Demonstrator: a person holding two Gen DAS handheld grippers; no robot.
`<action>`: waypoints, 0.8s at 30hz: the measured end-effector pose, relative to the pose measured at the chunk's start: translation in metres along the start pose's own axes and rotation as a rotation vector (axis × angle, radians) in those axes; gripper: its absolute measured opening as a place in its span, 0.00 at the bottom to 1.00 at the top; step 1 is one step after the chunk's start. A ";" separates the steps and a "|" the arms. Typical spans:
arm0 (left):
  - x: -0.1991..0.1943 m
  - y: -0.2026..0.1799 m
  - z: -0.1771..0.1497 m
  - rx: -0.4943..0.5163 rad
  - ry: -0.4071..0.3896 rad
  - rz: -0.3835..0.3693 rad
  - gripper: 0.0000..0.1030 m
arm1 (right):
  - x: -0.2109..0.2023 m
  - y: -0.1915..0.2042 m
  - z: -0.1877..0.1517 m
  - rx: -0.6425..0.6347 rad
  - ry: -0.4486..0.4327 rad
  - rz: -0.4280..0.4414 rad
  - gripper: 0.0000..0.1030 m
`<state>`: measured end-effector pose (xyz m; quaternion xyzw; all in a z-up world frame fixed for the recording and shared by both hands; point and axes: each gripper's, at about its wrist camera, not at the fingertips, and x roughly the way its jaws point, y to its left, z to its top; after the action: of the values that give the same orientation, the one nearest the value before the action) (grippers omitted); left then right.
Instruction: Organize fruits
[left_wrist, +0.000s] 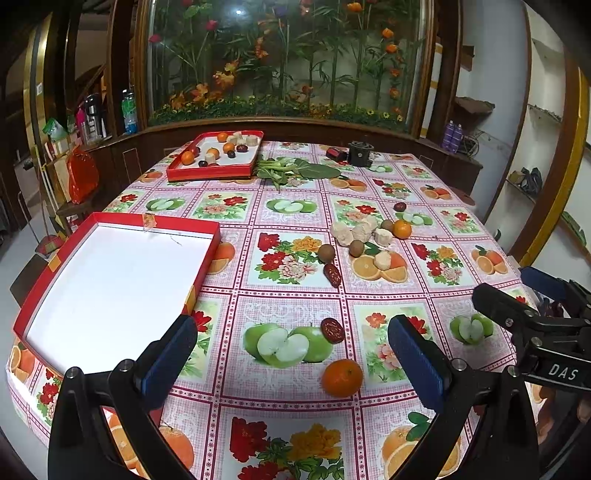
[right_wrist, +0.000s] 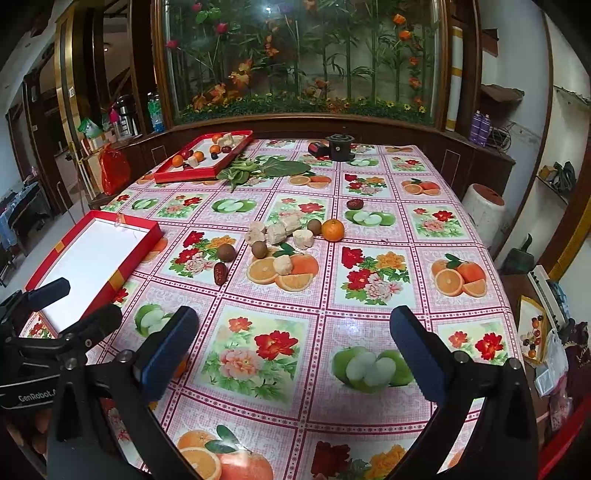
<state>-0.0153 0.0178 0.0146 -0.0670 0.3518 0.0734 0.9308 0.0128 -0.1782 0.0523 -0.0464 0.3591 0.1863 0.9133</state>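
Observation:
An empty red tray (left_wrist: 122, 280) with a white floor lies at the table's near left, also visible in the right wrist view (right_wrist: 88, 258). Loose fruit lies mid-table: an orange (left_wrist: 341, 377), two red dates (left_wrist: 332, 329) (left_wrist: 331, 275), brown kiwis (left_wrist: 326, 253) (right_wrist: 259, 249), pale chunks (left_wrist: 354, 232) (right_wrist: 277, 230), a second orange (left_wrist: 402, 229) (right_wrist: 332, 229). My left gripper (left_wrist: 293, 363) hovers open over the near edge, the near orange just ahead between its fingers. My right gripper (right_wrist: 293, 354) is open and holds nothing, a little to the right (left_wrist: 517, 288).
A second red tray (left_wrist: 210, 173) at the far left holds oranges, dark plums and pale chunks. Green leaves (left_wrist: 295, 171) and a black device (left_wrist: 360, 153) lie at the far end. The flowered tablecloth (right_wrist: 369, 277) drops off at the right edge, beside a white stool (right_wrist: 484, 210).

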 end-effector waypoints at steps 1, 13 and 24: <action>0.000 0.000 0.000 -0.005 0.001 -0.001 1.00 | -0.001 0.000 0.000 -0.002 -0.002 -0.006 1.00; 0.006 0.002 0.001 -0.018 0.016 -0.005 1.00 | -0.007 -0.008 0.001 0.013 -0.015 -0.021 1.00; 0.006 -0.003 -0.001 -0.009 0.019 -0.009 1.00 | -0.007 -0.008 0.002 0.018 -0.014 -0.020 1.00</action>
<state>-0.0114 0.0153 0.0101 -0.0732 0.3599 0.0703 0.9275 0.0118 -0.1872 0.0583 -0.0408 0.3540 0.1741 0.9180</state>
